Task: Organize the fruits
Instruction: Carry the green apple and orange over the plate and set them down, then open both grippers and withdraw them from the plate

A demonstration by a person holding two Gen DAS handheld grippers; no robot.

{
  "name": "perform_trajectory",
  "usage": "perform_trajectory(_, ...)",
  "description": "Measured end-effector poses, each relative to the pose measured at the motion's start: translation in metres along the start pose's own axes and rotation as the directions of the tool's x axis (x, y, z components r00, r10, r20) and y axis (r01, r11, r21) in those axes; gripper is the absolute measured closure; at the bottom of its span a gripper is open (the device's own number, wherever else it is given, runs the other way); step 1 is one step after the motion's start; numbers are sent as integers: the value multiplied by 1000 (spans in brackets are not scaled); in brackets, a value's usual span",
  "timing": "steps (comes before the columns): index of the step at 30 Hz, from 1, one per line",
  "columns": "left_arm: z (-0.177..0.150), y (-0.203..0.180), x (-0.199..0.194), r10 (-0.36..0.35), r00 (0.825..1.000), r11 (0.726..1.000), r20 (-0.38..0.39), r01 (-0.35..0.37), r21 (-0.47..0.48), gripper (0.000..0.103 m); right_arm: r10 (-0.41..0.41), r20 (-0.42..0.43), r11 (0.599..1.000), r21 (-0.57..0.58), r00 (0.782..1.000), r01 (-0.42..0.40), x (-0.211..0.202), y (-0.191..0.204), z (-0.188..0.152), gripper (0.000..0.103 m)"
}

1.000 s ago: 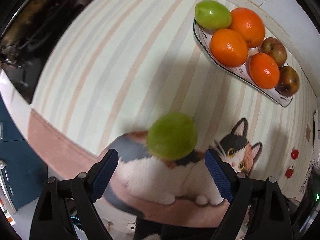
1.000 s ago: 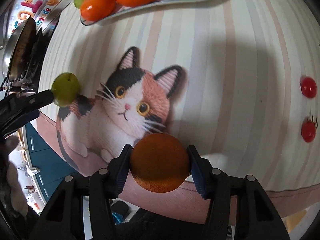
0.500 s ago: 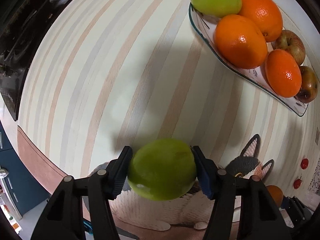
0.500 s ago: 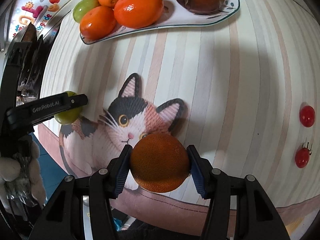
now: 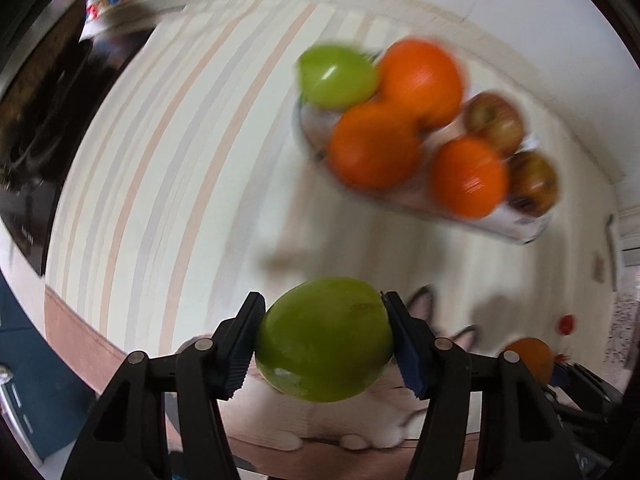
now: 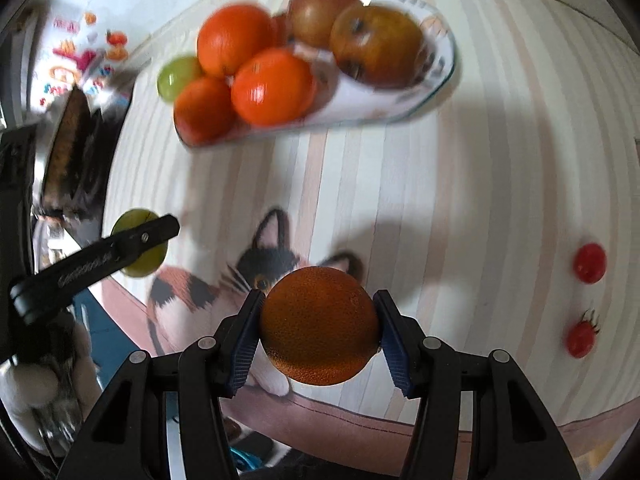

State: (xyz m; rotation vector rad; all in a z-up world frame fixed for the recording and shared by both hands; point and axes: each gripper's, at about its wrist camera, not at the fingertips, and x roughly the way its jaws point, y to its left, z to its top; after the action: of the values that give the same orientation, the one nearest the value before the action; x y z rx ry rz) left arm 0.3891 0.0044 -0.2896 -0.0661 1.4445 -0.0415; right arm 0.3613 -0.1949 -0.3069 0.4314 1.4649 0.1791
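Note:
My left gripper [image 5: 323,340] is shut on a green apple [image 5: 324,338] and holds it above the cat-print tablecloth. It also shows in the right wrist view [image 6: 138,248] at the left, with the apple between its fingers. My right gripper [image 6: 318,330] is shut on an orange [image 6: 319,324]; the orange shows small in the left wrist view [image 5: 528,358] at the lower right. A glass fruit plate [image 6: 436,80] at the back holds three oranges [image 6: 272,86], two brown apples [image 6: 378,50] and a green fruit [image 5: 336,76]. The plate [image 5: 516,230] is blurred in the left wrist view.
Two small red tomatoes [image 6: 589,263] [image 6: 582,338] lie on the cloth at the right. A dark stove with a pan [image 6: 68,140] stands at the left edge. The table's front edge [image 6: 360,420] runs below the grippers. A white wall is behind the plate.
The left gripper closed on the green apple and lifted it toward the plate. The right gripper carried the orange up and forward; the plate looks nearer in both views.

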Motion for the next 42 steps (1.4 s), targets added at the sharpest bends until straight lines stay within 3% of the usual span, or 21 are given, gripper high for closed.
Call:
perform_trajectory(8,65,-59,-42,-125,990,989,59,120,92,45,64,148,993,93,987,-78,-66,-33,77,45)
perform_trajectory(11,91,-73,-31,-123,991,986,43,117,122,45,41,183,993,98,982,-60,-74,-38,114,45)
perform_trajectory(18,126,-102,12,-67,997,979,-32,72,191,45,-13,148,995,98,989,-2,-43,-39,182,45)
perform_trajectory(24,127,-110,23,-25,999,974,-25,30,224,45,-59,91,995,84,994,51,-12,-41,202,45)
perform_trajectory(31,130,-111,25,-14,1000,981,-25,18,196,44,-79,52,994,79,995,75,6,-46,209,44)
perform_trajectory(37,130,-110,31,-19,999,984,-36,25,178,44,-74,38,994,80,997,71,8,-49,210,27)
perform_trajectory(42,127,-105,29,-38,998,988,-40,44,149,43,-75,36,995,75,997,72,5,-50,210,26)
